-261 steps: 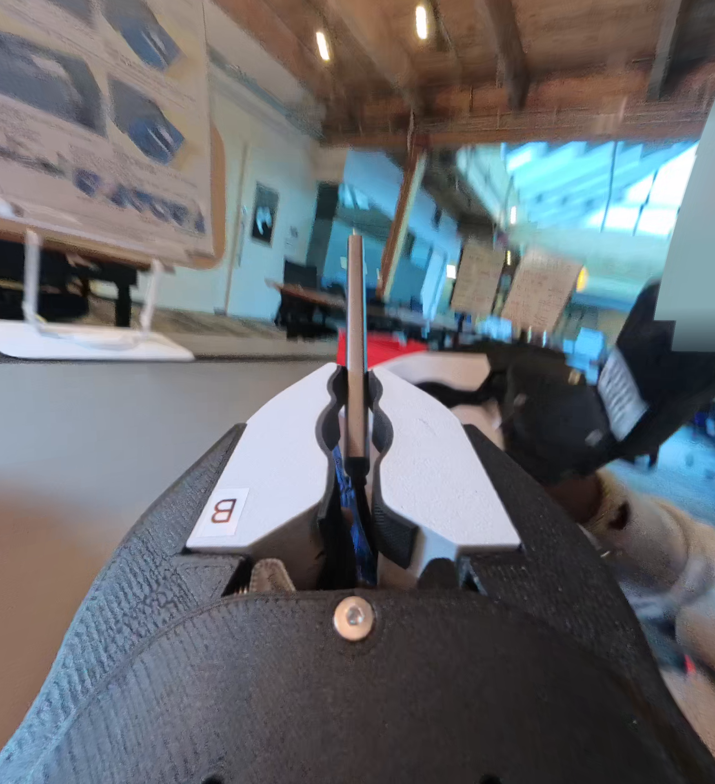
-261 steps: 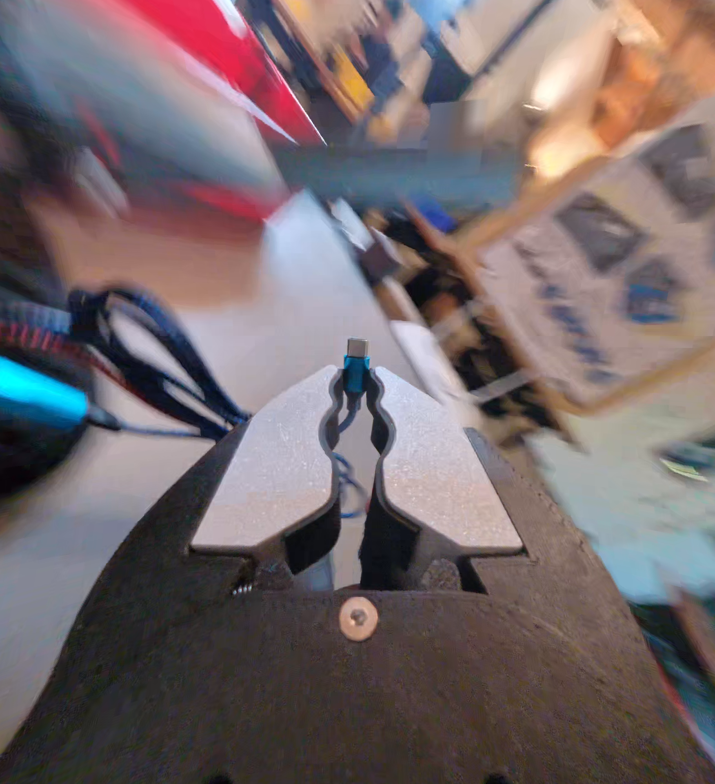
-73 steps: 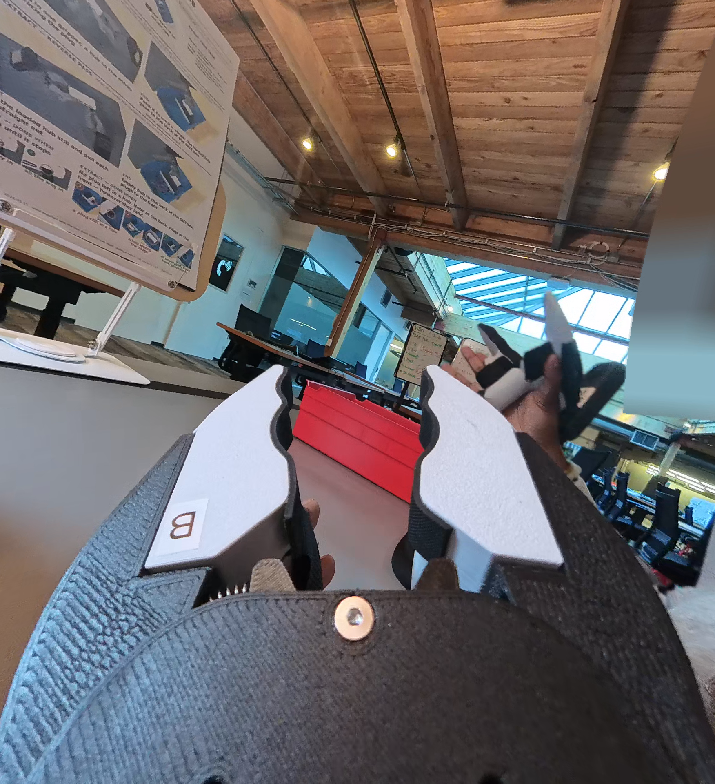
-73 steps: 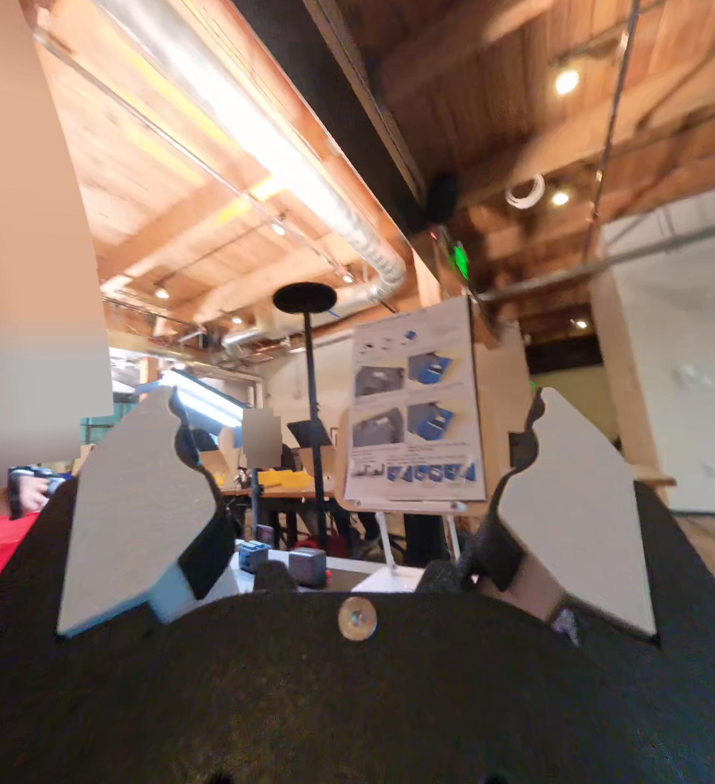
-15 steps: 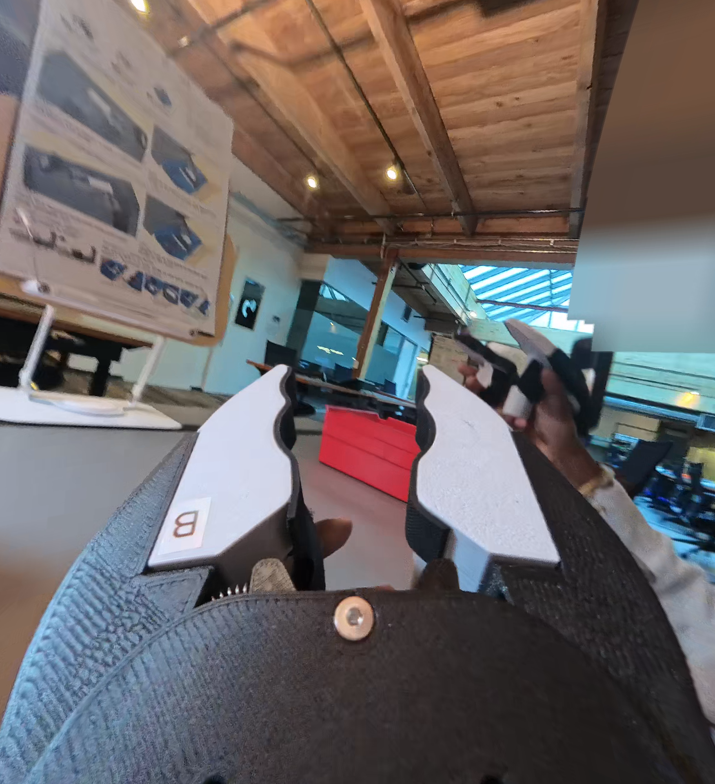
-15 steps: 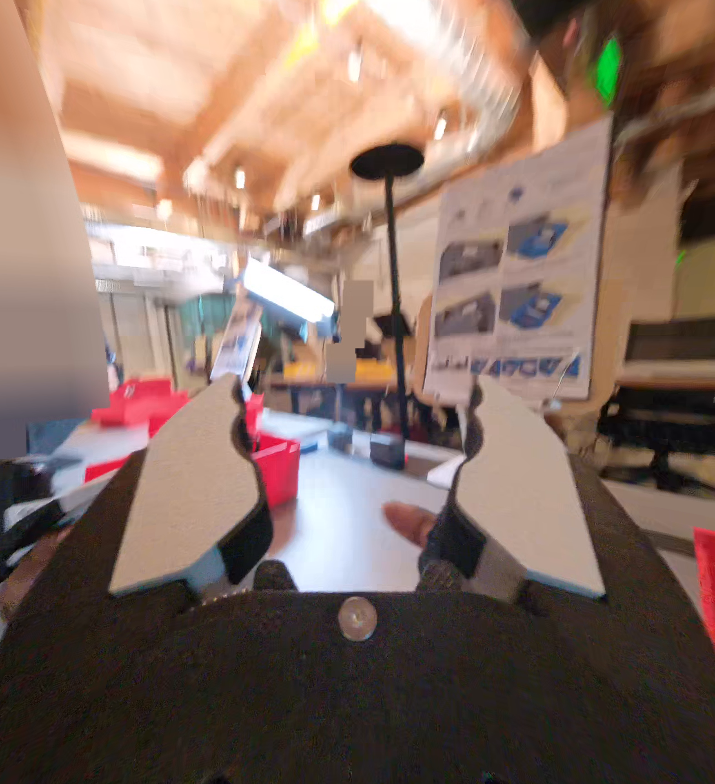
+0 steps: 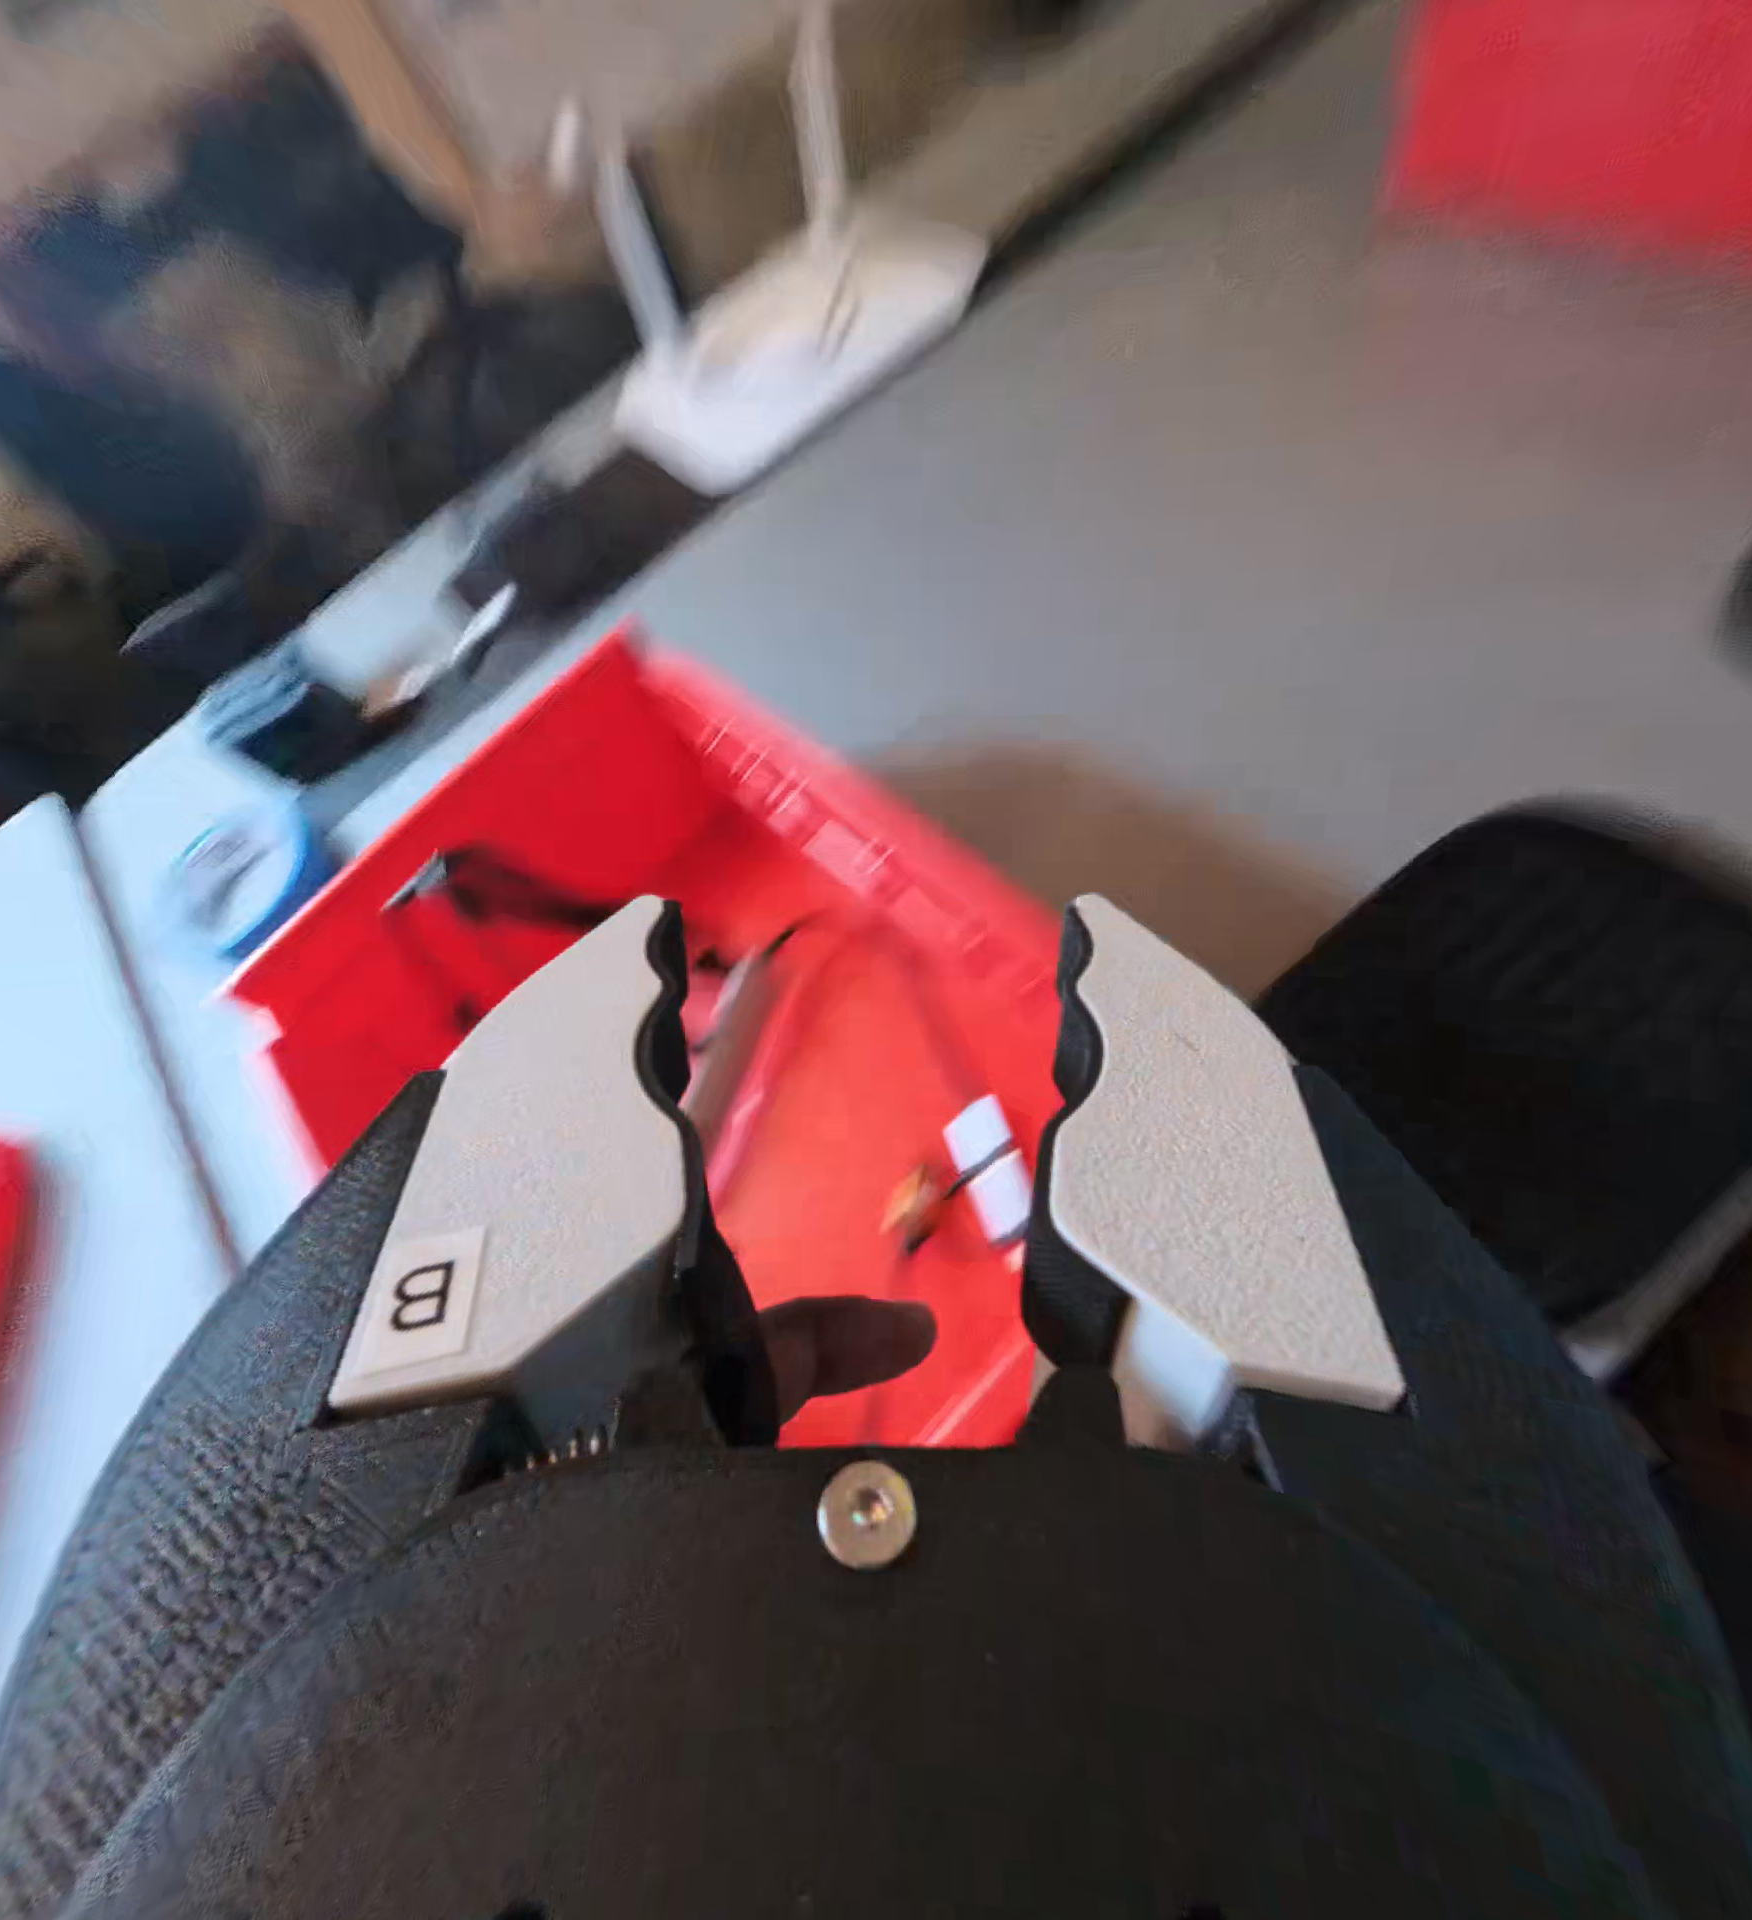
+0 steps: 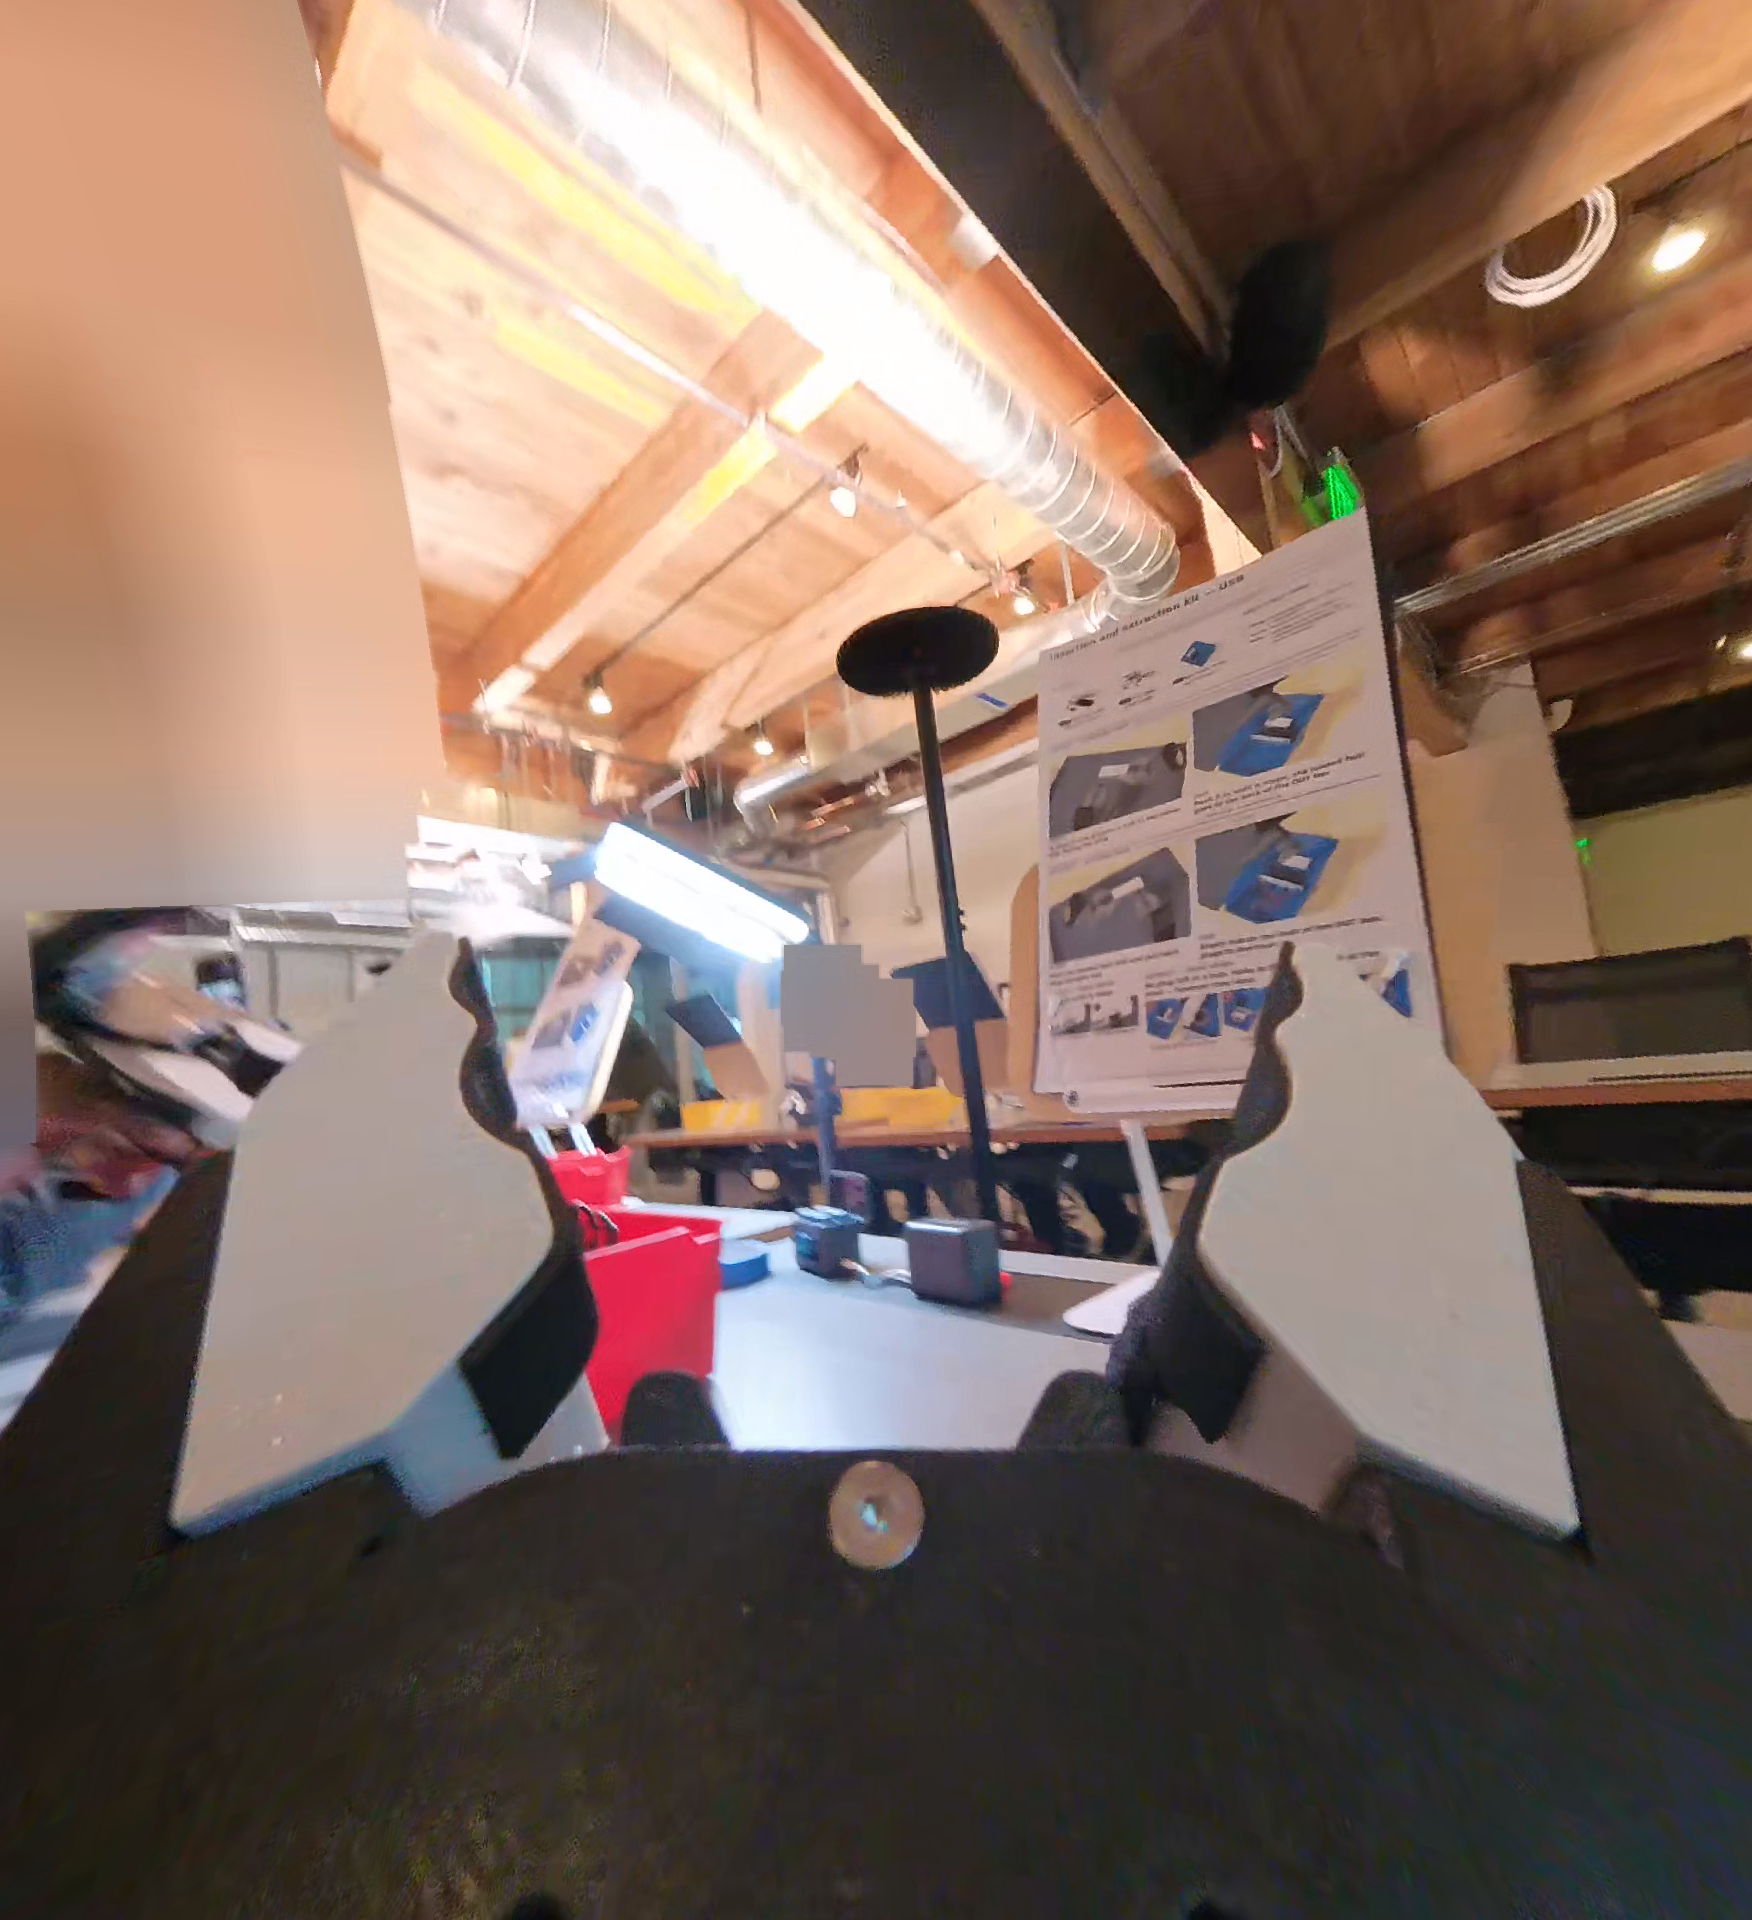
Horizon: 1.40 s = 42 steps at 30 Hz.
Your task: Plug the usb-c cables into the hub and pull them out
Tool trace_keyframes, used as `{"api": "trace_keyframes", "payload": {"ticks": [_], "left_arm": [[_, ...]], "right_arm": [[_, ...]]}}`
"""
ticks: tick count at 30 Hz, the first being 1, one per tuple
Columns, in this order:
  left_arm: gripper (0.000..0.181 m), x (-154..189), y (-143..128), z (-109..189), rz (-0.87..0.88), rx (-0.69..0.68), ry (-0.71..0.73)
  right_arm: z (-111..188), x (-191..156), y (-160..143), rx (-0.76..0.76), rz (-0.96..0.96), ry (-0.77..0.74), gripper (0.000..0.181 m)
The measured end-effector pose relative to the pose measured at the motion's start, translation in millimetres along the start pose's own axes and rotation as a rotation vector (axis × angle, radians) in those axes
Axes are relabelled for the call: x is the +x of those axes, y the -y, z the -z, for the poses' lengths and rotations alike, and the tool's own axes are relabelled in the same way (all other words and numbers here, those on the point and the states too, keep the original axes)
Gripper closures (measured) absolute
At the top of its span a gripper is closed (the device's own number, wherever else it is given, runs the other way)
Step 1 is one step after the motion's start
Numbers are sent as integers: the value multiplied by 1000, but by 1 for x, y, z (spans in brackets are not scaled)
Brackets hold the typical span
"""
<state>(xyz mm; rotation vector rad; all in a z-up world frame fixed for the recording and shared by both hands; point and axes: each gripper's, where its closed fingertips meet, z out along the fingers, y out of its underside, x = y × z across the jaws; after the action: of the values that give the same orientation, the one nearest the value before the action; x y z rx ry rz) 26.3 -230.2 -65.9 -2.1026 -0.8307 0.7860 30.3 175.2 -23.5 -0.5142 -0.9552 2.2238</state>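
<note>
The left gripper [image 7: 867,997] has its jaws spread apart and empty above a red bin [image 7: 560,821] at the bench [image 7: 1215,499] edge; blurred inside lie a grey hub [image 7: 737,1034], dark cables [image 7: 519,894] and white plugs [image 7: 986,1153]. The right gripper [image 8: 877,1023] tilts upward over the bench with jaws wide and empty, a red bin [image 8: 648,1299] just beyond its left side. Past it stand two small dark blocks [image 8: 945,1257] and an instruction sheet [image 8: 1225,831] on a stand.

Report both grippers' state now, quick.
Left gripper: open, holding nothing, aimed down over the red bin.
Right gripper: open wide, holding nothing.
</note>
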Motion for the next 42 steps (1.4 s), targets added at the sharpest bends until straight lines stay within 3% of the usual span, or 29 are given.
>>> {"api": "trace_keyframes", "payload": {"ticks": [1,3,6,11,15,17,19,21,24,30,37,42], "left_arm": [[110,-20,-22,-9,-55,-155,45],[106,-37,-61,-27,-58,-380,-6],[107,-42,-98,-54,-16,-539,-129],[112,-59,-136,-91,2,-677,-208],[117,-66,-164,-102,-20,-822,-216],[130,-64,-170,-107,-28,-830,-222],[157,-62,-171,-110,-53,-829,-213],[157,-65,-167,-106,-98,-816,-178],[158,-72,-142,-95,-129,-737,-105],[158,-94,-62,-55,-280,-545,145],[158,-109,64,1,-622,-323,570],[159,-87,151,24,-822,-146,784]], "right_arm": [[1,3,2,20,-44,-4,45],[3,11,6,51,-92,-36,46],[5,17,9,69,-92,-55,50],[6,20,8,66,-95,-65,53],[7,24,9,74,-108,-80,57],[8,26,10,81,-120,-83,60],[9,28,10,86,-129,-91,61],[10,31,10,88,-136,-104,63],[11,34,11,97,-156,-117,65],[12,35,12,106,-161,-125,69],[13,38,11,105,-167,-140,72],[13,41,7,85,-183,-145,76]]}}
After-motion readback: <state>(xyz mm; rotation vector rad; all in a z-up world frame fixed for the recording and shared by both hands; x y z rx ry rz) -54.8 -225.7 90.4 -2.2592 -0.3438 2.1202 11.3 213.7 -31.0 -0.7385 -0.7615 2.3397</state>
